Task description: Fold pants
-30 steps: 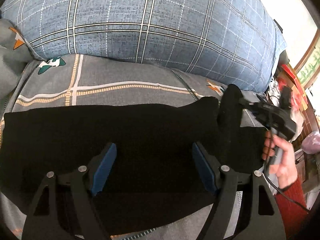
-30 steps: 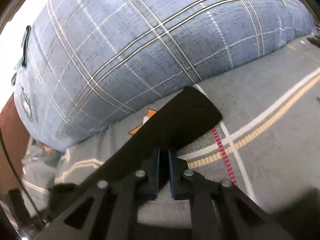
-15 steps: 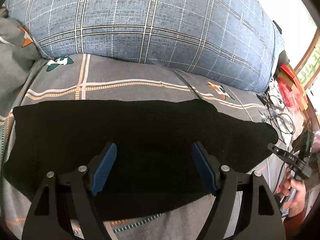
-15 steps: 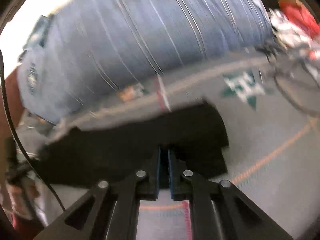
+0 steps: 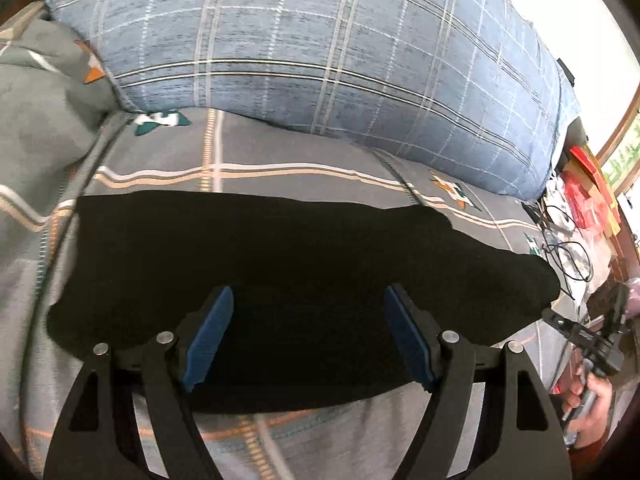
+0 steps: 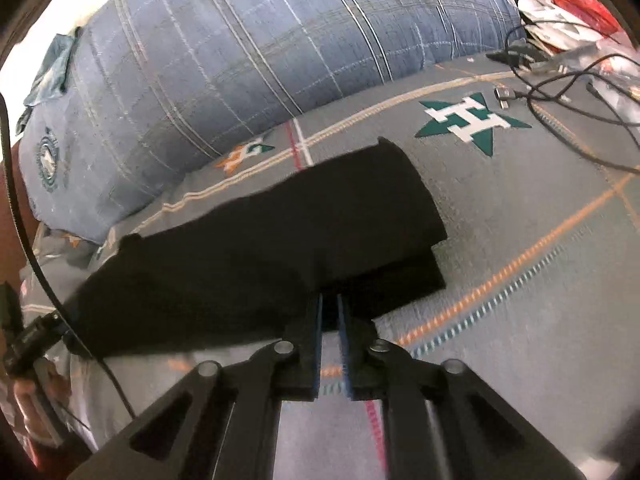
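Observation:
The black pants (image 5: 304,264) lie folded into a long flat strip on the grey patterned bedsheet (image 5: 280,152). My left gripper (image 5: 308,332) is open, its blue pads hovering over the near edge of the pants and holding nothing. In the right wrist view the pants (image 6: 280,240) stretch from lower left to centre, with two layers showing at the right end. My right gripper (image 6: 330,316) has its jaws nearly closed at the near edge of the pants; whether cloth is pinched between them is unclear. The right gripper also shows in the left wrist view (image 5: 592,340), off the right end of the pants.
A large blue plaid pillow (image 5: 320,60) lies along the back of the bed, also in the right wrist view (image 6: 224,60). Black cables (image 6: 568,92) and red and white clutter (image 5: 588,200) lie at the right. Rumpled grey bedding (image 5: 40,112) is at the left.
The right gripper brought the raised pants end down and drew back to the right; the pants now lie flat. The left gripper stayed open over the near edge.

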The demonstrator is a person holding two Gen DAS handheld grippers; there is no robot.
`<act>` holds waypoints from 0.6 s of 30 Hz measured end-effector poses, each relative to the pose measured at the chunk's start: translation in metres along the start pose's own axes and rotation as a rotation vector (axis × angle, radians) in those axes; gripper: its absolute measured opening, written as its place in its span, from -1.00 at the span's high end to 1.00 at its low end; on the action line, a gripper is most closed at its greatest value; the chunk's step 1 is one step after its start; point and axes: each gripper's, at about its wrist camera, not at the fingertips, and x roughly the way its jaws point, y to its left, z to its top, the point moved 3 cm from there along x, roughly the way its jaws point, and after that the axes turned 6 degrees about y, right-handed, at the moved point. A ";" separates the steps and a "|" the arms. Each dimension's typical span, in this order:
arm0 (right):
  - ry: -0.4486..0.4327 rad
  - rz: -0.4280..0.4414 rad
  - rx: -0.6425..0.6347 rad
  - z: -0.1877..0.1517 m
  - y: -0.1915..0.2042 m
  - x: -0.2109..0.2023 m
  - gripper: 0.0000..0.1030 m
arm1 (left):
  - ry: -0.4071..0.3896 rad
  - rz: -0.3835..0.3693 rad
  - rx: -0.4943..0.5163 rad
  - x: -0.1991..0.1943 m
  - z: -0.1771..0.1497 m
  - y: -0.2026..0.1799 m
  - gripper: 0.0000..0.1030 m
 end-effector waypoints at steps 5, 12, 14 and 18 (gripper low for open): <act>0.003 0.134 -0.095 -0.010 0.042 -0.013 0.39 | -0.038 0.028 -0.052 -0.018 -0.003 0.027 -0.50; 0.026 0.265 -0.331 -0.010 0.148 0.024 0.27 | -0.082 0.097 -0.157 -0.037 -0.006 0.075 -0.58; 0.032 0.294 -0.338 0.002 0.172 0.039 0.16 | -0.094 0.107 -0.199 -0.040 -0.007 0.089 -0.58; 0.003 0.280 -0.374 0.031 0.209 0.066 -0.07 | -0.086 0.096 -0.225 -0.039 -0.014 0.104 -0.58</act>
